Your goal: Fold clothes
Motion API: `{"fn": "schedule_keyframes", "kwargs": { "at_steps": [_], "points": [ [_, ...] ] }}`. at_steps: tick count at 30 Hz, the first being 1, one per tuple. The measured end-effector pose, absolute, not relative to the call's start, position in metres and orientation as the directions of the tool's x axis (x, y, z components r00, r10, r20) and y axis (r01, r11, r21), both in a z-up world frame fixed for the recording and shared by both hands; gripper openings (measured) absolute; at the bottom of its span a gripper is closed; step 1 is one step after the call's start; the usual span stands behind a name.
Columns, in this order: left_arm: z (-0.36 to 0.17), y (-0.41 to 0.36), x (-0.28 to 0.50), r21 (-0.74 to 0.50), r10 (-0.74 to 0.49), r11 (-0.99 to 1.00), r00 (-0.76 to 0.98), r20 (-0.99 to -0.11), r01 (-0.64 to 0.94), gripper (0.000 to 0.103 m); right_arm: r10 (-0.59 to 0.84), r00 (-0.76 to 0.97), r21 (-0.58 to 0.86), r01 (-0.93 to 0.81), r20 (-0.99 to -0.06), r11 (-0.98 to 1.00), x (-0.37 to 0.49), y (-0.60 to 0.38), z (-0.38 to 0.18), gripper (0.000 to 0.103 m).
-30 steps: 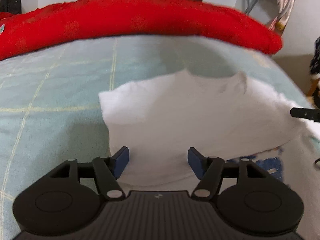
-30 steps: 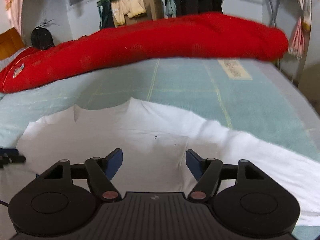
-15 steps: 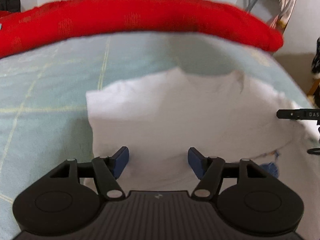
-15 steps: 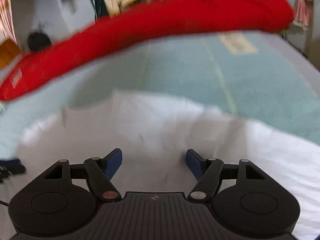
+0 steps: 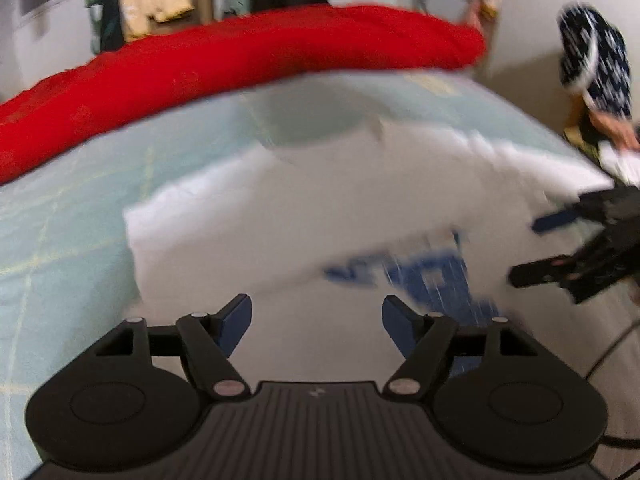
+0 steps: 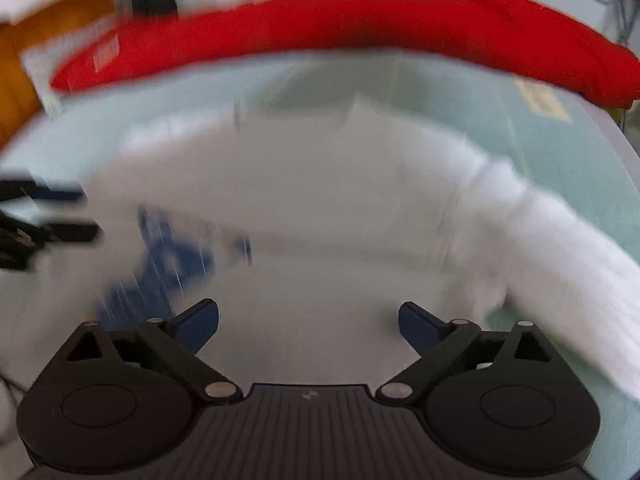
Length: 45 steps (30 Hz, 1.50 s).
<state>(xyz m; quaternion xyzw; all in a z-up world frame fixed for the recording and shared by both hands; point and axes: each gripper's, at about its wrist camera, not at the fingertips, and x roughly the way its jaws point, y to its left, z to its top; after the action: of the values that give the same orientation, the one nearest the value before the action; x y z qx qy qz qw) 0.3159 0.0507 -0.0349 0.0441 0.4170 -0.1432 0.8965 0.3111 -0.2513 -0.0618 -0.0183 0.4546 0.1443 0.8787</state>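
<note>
Motion blur is seen across both wrist views. A white T-shirt [image 5: 304, 216] with a blue print [image 5: 424, 276] is spread on a pale green bedsheet [image 5: 60, 216], partly folded, its upper layer turned over so the print is exposed below the folded edge. Behind the T-shirt, a red blanket [image 5: 224, 56] is laid along the far side of the sheet. The left gripper [image 5: 316, 316] is held released just above the T-shirt's near part, nothing between its jaws. The right gripper [image 6: 308, 320] is likewise spread wide and empty over the T-shirt, with one long sleeve [image 6: 568, 240] trailing to its right.
</note>
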Motion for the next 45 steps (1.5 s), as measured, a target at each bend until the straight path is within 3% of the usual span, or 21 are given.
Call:
{"fn": "schedule_keyframes", "kwargs": {
  "at_steps": [11, 15, 18, 21, 29, 35, 45],
  "points": [
    [-0.053, 0.059, 0.263, -0.026, -0.206, 0.942, 0.514, -0.833, 0.335, 0.079, 0.192, 0.541, 0.047, -0.271, -0.819, 0.961, 0.301, -0.242, -0.064, 0.103],
    [-0.057, 0.063, 0.238, -0.042, -0.22, 0.934, 0.48, -0.849, 0.354, 0.079, 0.258, 0.566, 0.065, -0.339, -0.783, 0.939, 0.274, -0.231, -0.044, 0.103],
    [-0.054, 0.065, 0.231, -0.035, -0.216, 0.933, 0.479, -0.851, 0.359, 0.08, 0.243, 0.504, 0.026, -0.4, -0.829, 0.916, 0.256, -0.209, -0.06, 0.103],
    [-0.046, 0.068, 0.228, -0.032, -0.219, 0.933, 0.495, -0.841, 0.359, 0.079, 0.199, 0.513, -0.032, -0.405, -0.835, 0.914, 0.231, -0.205, -0.063, 0.103],
    [-0.049, 0.05, 0.244, -0.041, -0.301, 0.88, 0.488, -0.819, 0.473, 0.08, 0.17, 0.462, -0.009, -0.359, -0.87, 0.933, 0.199, -0.196, -0.062, 0.103],
    [-0.053, 0.066, 0.24, -0.096, -0.316, 0.891, 0.454, -0.833, 0.444, 0.08, 0.14, 0.464, 0.029, -0.238, -0.875, 0.971, 0.175, -0.202, -0.063, 0.103],
    [-0.029, 0.038, 0.299, -0.107, -0.382, 0.879, 0.553, -0.74, 0.465, 0.08, 0.136, 0.481, 0.067, -0.158, -0.866, 0.985, 0.176, -0.204, -0.066, 0.103]
  ]
}}
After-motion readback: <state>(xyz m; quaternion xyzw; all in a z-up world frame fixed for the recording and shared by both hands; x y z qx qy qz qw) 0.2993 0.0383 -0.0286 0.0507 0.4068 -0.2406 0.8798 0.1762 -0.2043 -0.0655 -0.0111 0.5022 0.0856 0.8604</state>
